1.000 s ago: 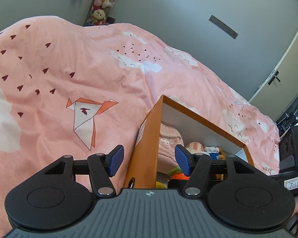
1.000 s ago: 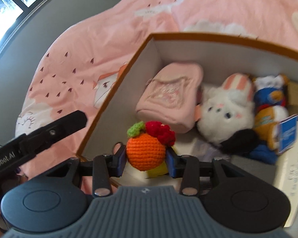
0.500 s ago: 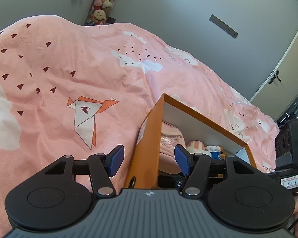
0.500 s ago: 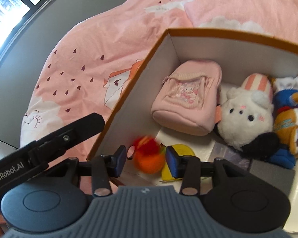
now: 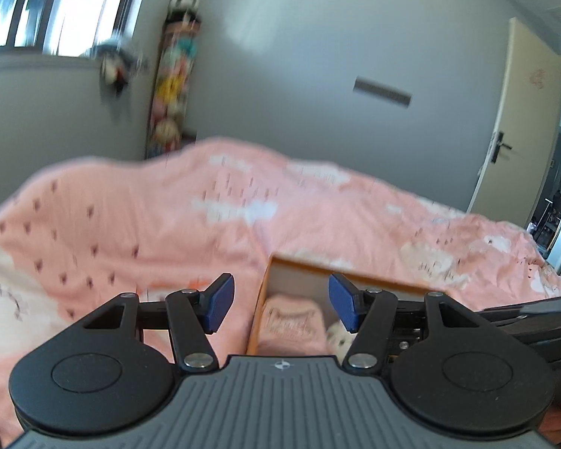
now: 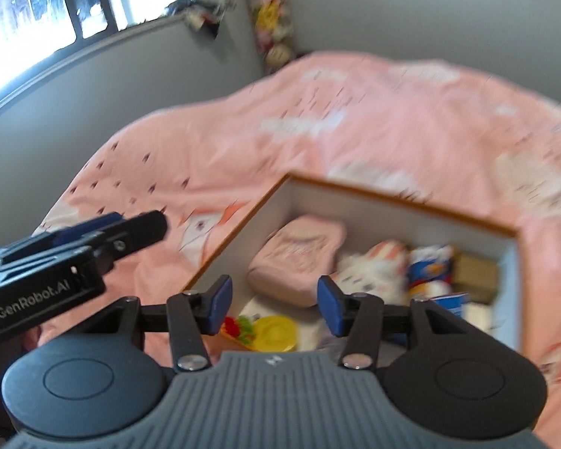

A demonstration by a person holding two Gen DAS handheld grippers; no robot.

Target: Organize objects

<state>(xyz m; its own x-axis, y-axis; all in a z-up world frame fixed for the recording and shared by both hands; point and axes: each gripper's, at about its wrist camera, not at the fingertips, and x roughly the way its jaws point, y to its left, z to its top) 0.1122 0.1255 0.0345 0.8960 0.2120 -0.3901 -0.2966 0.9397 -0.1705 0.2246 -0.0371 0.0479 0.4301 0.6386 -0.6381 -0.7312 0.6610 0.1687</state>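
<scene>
An orange box (image 6: 400, 196) with white inner walls sits on the pink bedspread (image 6: 374, 123). Inside lie a pink pouch (image 6: 299, 258), a white bunny plush (image 6: 370, 265), blue and orange toys (image 6: 428, 267), a yellow disc (image 6: 275, 333) and the crocheted orange fruit (image 6: 237, 329), down in the near corner. My right gripper (image 6: 272, 301) hovers above that corner, its jaws opening with nothing between them. My left gripper (image 5: 280, 305) is open and empty over the box's left wall (image 5: 260, 307); it shows at the left of the right wrist view too, left gripper (image 6: 104, 232). The pink pouch (image 5: 293, 323) shows between its fingers.
Grey walls surround the bed. A tall hanging column of plush toys (image 5: 172, 75) stands in the corner under a window (image 6: 56, 7). A cream door (image 5: 520, 119) is at the right. The bedspread spreads wide to the left of the box.
The right gripper let go of the crocheted orange fruit, which dropped into the box's near corner, then rose with its jaws spreading. The left gripper lifted and tilted up, showing more wall.
</scene>
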